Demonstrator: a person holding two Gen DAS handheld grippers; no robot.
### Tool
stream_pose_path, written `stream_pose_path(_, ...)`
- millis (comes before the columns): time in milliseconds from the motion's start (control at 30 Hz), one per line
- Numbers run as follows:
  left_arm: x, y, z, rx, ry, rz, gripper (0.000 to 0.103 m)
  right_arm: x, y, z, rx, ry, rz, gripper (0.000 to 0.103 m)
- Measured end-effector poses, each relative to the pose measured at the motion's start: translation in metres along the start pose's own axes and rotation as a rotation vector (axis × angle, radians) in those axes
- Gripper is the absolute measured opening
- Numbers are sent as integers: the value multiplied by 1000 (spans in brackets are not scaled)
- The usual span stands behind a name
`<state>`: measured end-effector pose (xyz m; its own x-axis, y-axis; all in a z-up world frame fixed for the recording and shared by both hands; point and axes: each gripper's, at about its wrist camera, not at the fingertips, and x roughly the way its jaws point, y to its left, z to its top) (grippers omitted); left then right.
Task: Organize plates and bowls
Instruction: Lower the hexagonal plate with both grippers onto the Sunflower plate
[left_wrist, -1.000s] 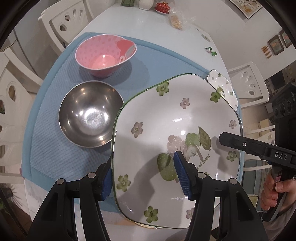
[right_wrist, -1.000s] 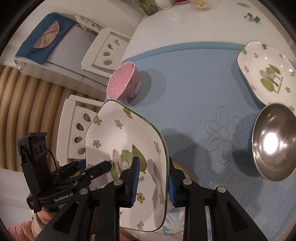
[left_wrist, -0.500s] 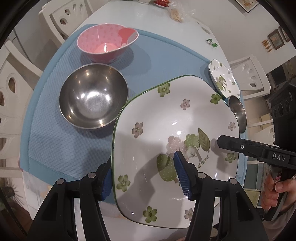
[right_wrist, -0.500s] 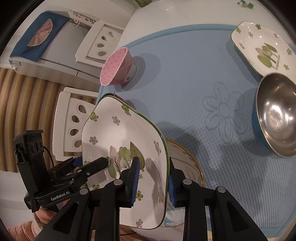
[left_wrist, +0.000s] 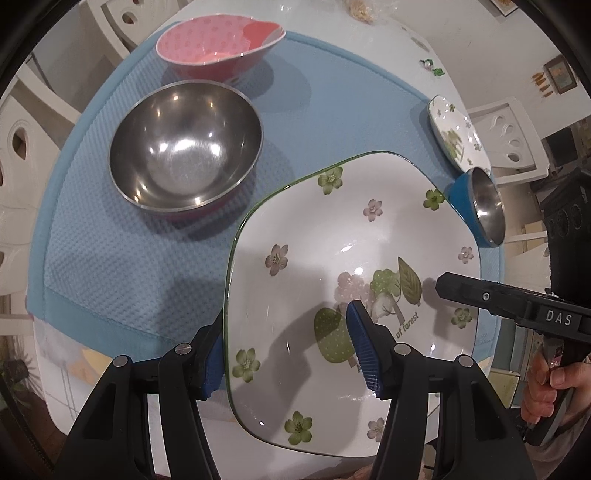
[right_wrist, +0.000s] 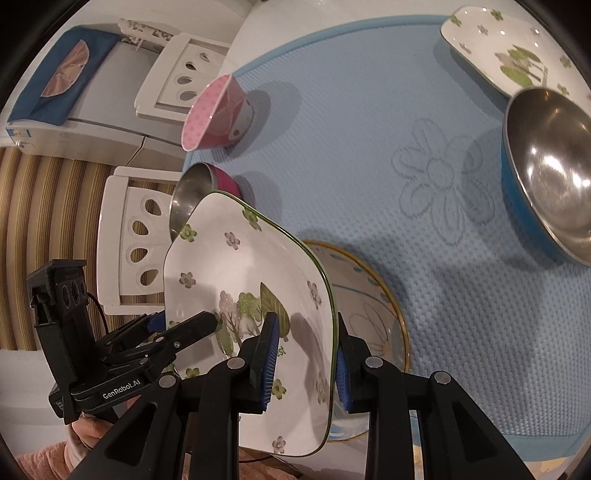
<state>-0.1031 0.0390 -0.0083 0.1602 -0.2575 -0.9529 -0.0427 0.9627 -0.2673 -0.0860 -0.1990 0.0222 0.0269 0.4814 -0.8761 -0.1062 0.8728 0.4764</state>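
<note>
Both grippers clamp the floral plate (right_wrist: 243, 295) by opposite rims: right gripper (right_wrist: 304, 363) at lower centre of its view, left gripper (left_wrist: 286, 354) likewise. The plate hangs tilted just above the gold-rimmed plate (right_wrist: 373, 314) on the blue mat (right_wrist: 369, 129). Open mat lies upper right.

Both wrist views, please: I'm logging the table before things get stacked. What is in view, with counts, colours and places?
Large floral plate: one, white with green rim, held tilted over the mat's near edge.
Small floral plate: one, white, mat's far right.
Gold-rimmed plate: one, on the mat under the held plate.
Pink bowl: one, polka-dotted, mat's far left.
Steel bowl, magenta outside: one, in front of the pink bowl.
Steel bowl, blue outside: one, right side.
Mat: one, light blue.
Chairs: white, beside the table.
Left gripper: shut on the large plate's left edge.
Right gripper: shut on its right edge.
</note>
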Motion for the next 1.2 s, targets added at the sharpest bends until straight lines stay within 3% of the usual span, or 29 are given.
stream_pose_path(867,42,-13,-7,40,122,31,56,33,-25,-19,99,78,-4,28)
stream_pose_path(1200,55,-28,-2,66,140,57,56,44,-24,-17,95,112,-60,28)
